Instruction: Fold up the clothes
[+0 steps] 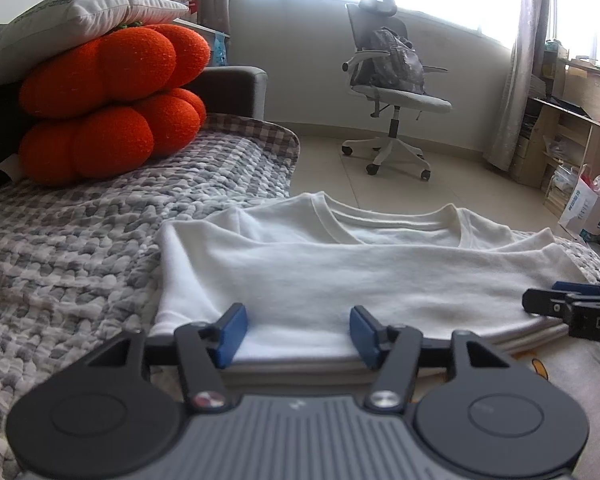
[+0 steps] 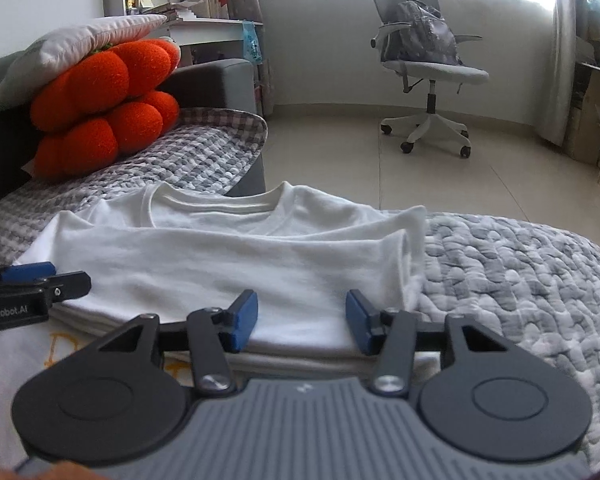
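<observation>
A white T-shirt lies folded on the grey knitted blanket, collar at the far side. It also shows in the right wrist view. My left gripper is open, its blue pads just above the shirt's near folded edge on the left half. My right gripper is open over the near edge on the right half. Each gripper shows from the side in the other's view: the right one, the left one. A second white garment with yellow print lies under the near edge.
Orange pumpkin cushions and a white pillow stand at the back left against a dark sofa arm. The blanket's far edge drops to a tiled floor. An office chair with a backpack stands beyond. Shelves are at the right.
</observation>
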`<state>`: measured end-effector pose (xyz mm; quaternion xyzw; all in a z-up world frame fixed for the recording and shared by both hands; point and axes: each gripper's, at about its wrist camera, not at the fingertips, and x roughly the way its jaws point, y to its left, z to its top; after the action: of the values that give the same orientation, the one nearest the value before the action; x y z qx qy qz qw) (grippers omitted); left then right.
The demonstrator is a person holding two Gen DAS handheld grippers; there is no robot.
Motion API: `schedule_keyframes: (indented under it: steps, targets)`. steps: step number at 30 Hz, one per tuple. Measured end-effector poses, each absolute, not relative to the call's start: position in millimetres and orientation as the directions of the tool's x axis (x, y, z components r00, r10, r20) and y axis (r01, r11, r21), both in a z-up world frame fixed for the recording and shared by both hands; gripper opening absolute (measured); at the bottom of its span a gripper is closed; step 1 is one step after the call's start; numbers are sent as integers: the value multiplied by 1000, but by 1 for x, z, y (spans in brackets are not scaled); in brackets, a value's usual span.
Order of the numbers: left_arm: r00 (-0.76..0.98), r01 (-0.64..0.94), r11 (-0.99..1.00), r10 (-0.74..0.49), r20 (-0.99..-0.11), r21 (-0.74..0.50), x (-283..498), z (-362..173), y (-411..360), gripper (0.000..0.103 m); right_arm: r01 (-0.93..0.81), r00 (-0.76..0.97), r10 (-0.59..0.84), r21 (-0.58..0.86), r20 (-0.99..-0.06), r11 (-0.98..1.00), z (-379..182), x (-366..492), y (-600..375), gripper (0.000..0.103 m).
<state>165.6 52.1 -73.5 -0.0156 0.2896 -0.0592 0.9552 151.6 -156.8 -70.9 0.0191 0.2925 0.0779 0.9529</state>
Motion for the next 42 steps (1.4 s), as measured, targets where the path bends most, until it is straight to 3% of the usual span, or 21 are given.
schedule_keyframes:
  steps: [6, 21, 24, 27, 34, 42]
  targets:
    - [827, 106, 992, -125, -548, -66, 164, -73, 52, 60, -135, 817, 155, 76, -555, 988, -68, 147, -159, 51]
    - [819, 49, 988, -125, -560, -149, 150, -52, 56, 72, -185, 790, 240, 154, -565, 971, -38, 121, -153, 68]
    - [810, 42, 992, -102, -578, -117, 142, -45, 55, 72, -193, 770, 264, 182, -581, 964, -34, 113, -151, 68]
    - [800, 42, 996, -79, -595, -75, 129, -39, 55, 81, -195, 749, 282, 209, -600, 958, -30, 104, -151, 69]
    - [740, 37, 998, -55, -671, -42, 98, -36, 71, 82, -168, 700, 309, 272, -644, 947, -27, 80, -158, 72]
    - [717, 53, 999, -42, -696, -6, 64, -40, 87, 84, -137, 660, 322, 312, -678, 940, -34, 51, -170, 72]
